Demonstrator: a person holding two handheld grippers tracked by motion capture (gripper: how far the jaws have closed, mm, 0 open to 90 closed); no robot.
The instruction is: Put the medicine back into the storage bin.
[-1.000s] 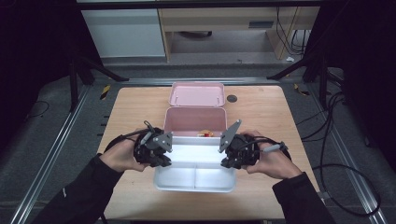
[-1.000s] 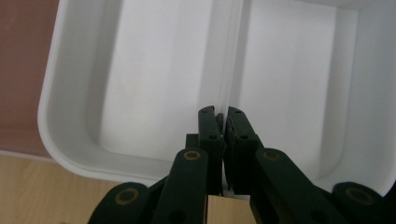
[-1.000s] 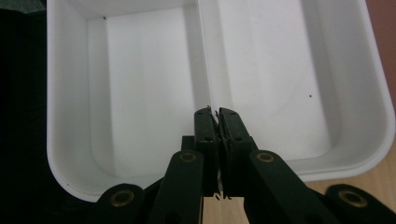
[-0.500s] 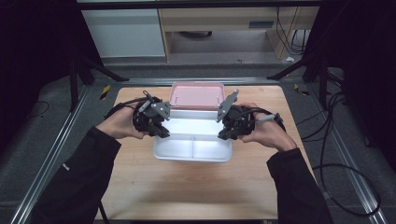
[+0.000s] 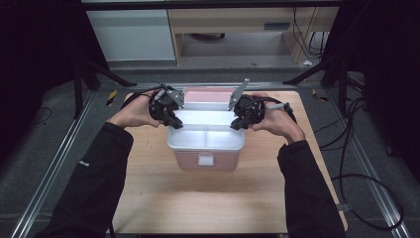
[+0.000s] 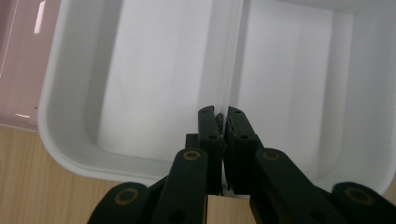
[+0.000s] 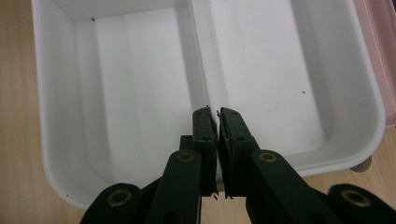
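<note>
both tongs are clamped on the white tray (image 5: pixel 205 140), one at each end, right where its middle divider meets the rim. the left tongs (image 5: pixel 174 122) bite the tray's left end in the centre of the high view, the right tongs (image 5: pixel 237 124) the right end. in the left gripper view the tongs (image 6: pixel 223 122) pinch the rim at the divider, and in the right gripper view the tongs (image 7: pixel 213 122) do the same. the tray sits over the pink box (image 5: pixel 205 159) mid-table (image 5: pixel 148 193), its two compartments empty, the pink lid (image 5: pixel 208 92) standing open behind it. my read: the tray is lined up with the box, near seated, though i can't tell if it's fully down. left to do, probably: let go, pull both hands clear, close the lid.
</note>
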